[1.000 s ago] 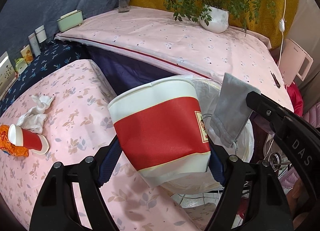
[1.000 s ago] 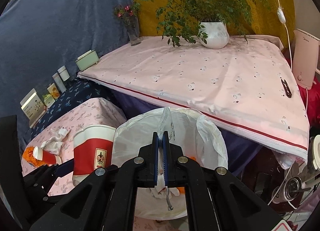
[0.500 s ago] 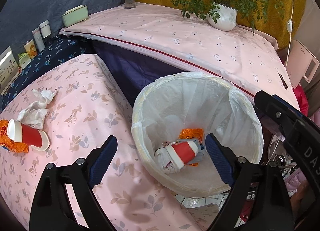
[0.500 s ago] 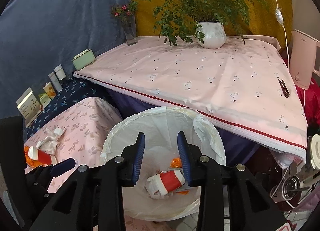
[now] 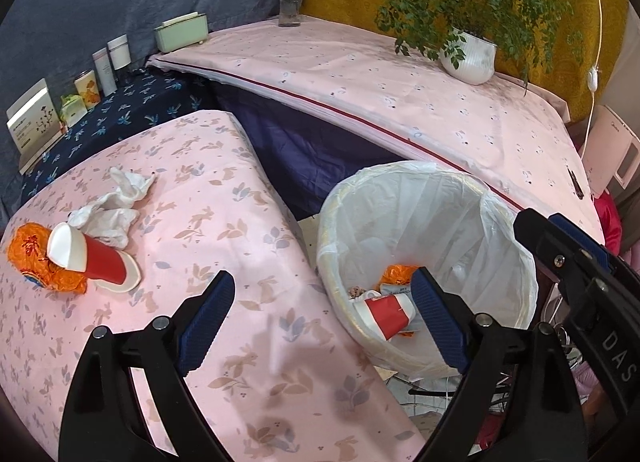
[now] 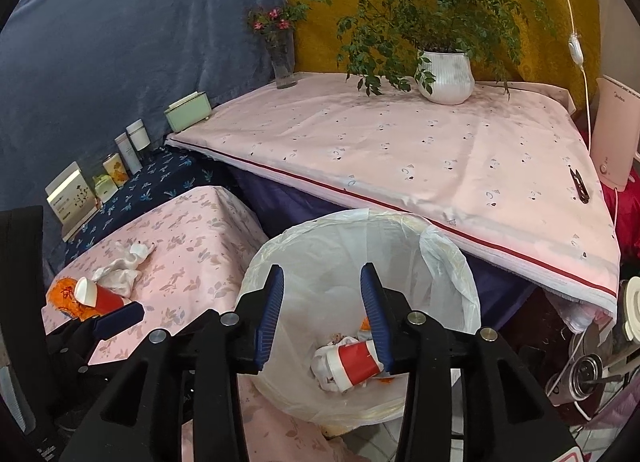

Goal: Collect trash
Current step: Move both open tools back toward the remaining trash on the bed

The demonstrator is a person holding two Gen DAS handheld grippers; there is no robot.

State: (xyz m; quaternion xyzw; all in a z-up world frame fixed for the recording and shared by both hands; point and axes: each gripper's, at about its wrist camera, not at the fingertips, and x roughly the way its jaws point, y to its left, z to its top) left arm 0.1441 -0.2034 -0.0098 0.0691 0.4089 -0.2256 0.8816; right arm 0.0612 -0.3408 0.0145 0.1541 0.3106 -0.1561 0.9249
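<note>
A white-lined trash bin (image 5: 500, 230) (image 6: 448, 262) stands beside the low pink table (image 5: 208, 182). Inside lie a red-and-white paper cup (image 5: 386, 312) (image 6: 356, 360), an orange wrapper (image 5: 396, 273) and white tissue. On the table lie another red paper cup (image 5: 92, 256) (image 6: 98, 296), an orange wrapper (image 5: 28, 250) and crumpled white tissue (image 5: 116, 206) (image 6: 122, 268). My left gripper (image 5: 320, 322) is open and empty over the table's edge and the bin. My right gripper (image 6: 322, 314) is open and empty above the bin.
A large pink-covered table (image 6: 420, 150) stands behind the bin with a potted plant (image 6: 444, 78), a flower vase (image 6: 282, 58), a green box (image 6: 188, 110) and a black clip (image 6: 578, 184). Small boxes and bottles (image 5: 92, 74) line a dark blue shelf at left. A pink appliance (image 6: 616, 134) stands right.
My left gripper opened and dropped the red-and-white cup into the bin. My right gripper opened and let go of the bag's rim. Both views have shifted slightly left.
</note>
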